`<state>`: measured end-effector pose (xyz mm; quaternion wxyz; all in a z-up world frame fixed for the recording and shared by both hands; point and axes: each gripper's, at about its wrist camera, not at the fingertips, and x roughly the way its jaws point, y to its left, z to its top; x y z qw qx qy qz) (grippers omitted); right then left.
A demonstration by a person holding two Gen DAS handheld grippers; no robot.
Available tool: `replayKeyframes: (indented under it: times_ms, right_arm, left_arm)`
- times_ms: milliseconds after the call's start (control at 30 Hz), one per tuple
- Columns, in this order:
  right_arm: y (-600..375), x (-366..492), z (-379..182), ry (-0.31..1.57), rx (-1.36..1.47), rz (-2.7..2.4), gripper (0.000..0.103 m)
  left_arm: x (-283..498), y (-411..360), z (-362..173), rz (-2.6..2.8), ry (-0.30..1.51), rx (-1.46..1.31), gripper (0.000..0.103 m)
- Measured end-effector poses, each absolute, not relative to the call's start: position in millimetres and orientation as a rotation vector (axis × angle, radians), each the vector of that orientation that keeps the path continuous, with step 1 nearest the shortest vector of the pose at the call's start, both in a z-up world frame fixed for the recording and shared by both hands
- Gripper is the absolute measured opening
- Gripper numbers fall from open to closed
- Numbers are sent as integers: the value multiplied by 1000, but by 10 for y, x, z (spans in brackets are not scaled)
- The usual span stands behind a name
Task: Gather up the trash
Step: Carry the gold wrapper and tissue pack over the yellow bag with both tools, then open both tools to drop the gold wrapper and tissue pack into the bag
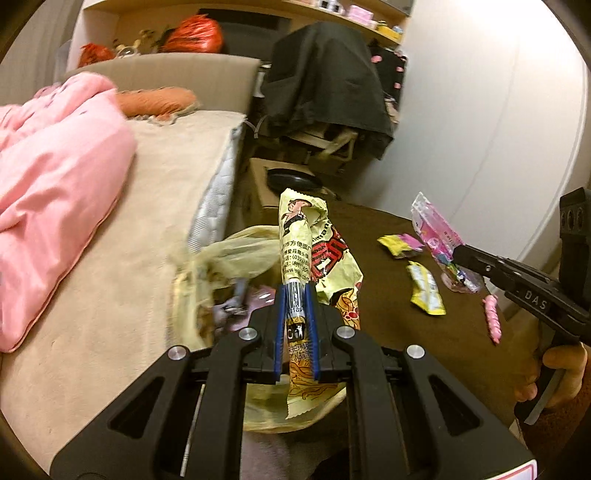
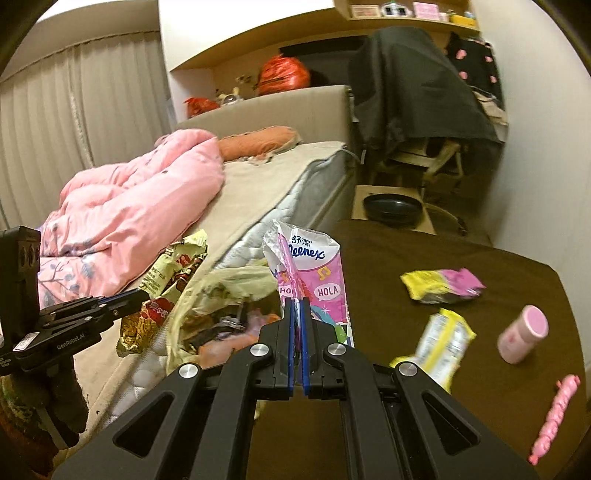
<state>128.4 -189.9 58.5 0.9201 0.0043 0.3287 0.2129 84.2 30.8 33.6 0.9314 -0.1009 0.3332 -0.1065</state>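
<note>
Left hand-held gripper [image 1: 295, 314], right hand-held gripper [image 2: 298, 325]: both clamped.

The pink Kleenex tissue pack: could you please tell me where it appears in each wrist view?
Left wrist view: the pink Kleenex tissue pack is at the right, pinched by the right claw.
Right wrist view: the pack is at centre, upright.
Shared landmark: the yellow-and-pink wrapper on the brown table.

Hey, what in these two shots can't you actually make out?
- Trash bag contents: both views, blurred, walled in by the bag's folds.
- Noodle wrapper lower print: left view, covered by the left tongs.
- Yellow packet label: right view, motion-blurred.
- Shelf items: both views, too small, cropped by the top edge.
</note>
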Motion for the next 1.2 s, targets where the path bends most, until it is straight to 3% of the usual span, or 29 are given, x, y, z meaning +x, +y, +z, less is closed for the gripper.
replayKeyframes:
  times_ms: [400,1200]
  right_arm:
    - [-1195,1605,334,753,-89,478,4]
    - [-1053,2204,-248,894,41,551,4]
  left_arm:
    - [937,821,-7,-188,758,-299,10]
    - [1686,719,-591,-305,922,-279,10]
